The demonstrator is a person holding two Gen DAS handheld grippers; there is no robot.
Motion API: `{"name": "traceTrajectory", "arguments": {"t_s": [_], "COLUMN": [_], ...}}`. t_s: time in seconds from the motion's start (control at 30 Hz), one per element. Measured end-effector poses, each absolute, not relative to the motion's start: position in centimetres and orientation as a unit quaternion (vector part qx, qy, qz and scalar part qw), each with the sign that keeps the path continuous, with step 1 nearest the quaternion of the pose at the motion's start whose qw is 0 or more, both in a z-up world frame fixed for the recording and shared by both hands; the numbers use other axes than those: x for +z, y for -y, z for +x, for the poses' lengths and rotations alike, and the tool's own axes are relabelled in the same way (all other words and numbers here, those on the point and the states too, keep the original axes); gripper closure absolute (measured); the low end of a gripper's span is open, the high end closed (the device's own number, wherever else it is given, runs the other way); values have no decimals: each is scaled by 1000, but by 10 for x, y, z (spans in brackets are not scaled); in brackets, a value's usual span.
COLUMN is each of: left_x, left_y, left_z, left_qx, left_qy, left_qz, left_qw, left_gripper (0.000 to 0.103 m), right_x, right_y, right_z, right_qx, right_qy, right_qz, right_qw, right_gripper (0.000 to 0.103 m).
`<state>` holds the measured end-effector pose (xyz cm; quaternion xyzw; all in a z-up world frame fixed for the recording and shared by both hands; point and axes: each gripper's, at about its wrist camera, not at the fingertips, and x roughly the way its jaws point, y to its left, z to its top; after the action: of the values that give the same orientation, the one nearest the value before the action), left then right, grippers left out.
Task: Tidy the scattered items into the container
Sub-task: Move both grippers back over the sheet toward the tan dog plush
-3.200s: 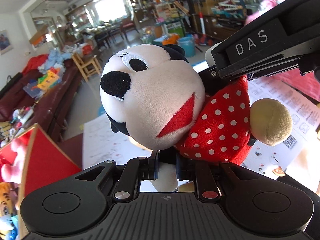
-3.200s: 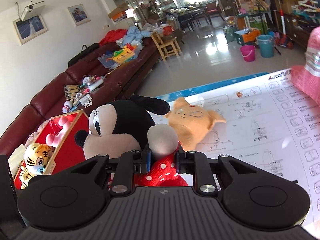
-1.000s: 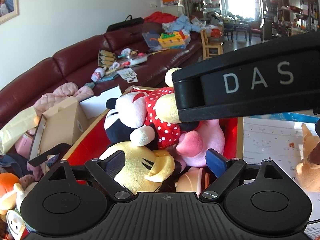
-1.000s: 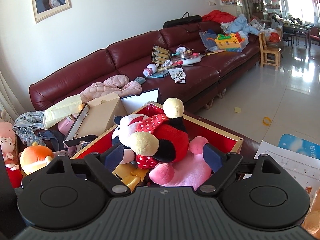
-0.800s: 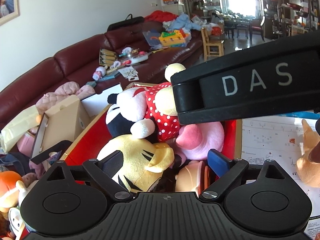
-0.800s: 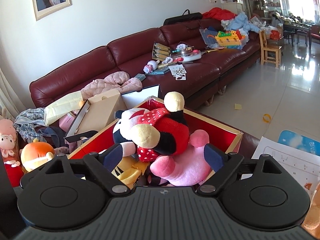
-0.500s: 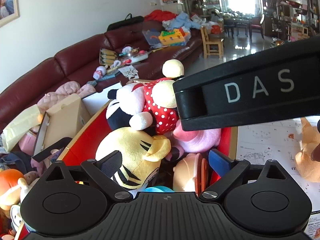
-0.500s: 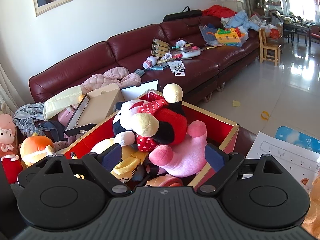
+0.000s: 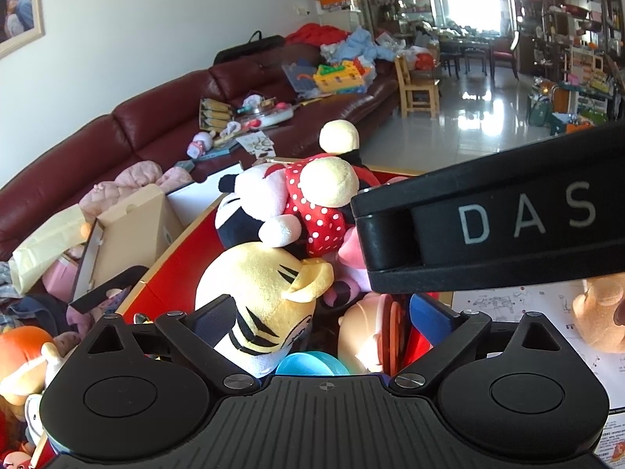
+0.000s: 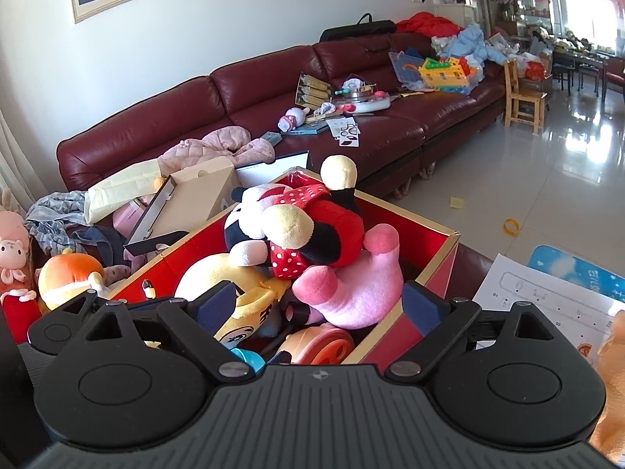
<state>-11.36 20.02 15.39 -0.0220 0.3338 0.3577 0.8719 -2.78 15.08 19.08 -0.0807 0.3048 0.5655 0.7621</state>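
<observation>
Both the left gripper (image 9: 322,314) and right gripper (image 10: 314,305) are hanging with fingers wide and empty over the red cardboard box (image 10: 437,252); the remaining orange plush toy (image 9: 601,312) is lying at three o'clock on the paper-covered surface (image 9: 508,305), nearer the right one.

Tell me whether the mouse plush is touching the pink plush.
Touching. The right wrist view shows the mouse plush lying directly on the pink plush, no gap.

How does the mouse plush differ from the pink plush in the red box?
The mouse plush has several colours: black, white and a red dotted dress; the pink plush is all pink. The mouse plush lies on top of the pile; the pink plush lies under it, beside the box wall. Both rest inside the red box.
</observation>
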Motion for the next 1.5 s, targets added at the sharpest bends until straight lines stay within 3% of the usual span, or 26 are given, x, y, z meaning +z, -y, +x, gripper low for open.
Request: {"name": "traceTrajectory", "arguments": {"t_s": [0.83,1.5], "left_x": [145,69], "left_y": [-118,-61], "left_z": [-62,38], "left_qx": [288,162], "left_qy": [-334,-424], "left_qz": [49,88], "left_qw": [896,887], "left_gripper": [1,2], "right_x": [170,87], "right_y": [-65,72], "right_z": [35,133], "right_qx": [499,306], "right_qy": [-343,-429], "right_qz": [-23,32], "right_qw": [796,849], "right_gripper": [8,8]}}
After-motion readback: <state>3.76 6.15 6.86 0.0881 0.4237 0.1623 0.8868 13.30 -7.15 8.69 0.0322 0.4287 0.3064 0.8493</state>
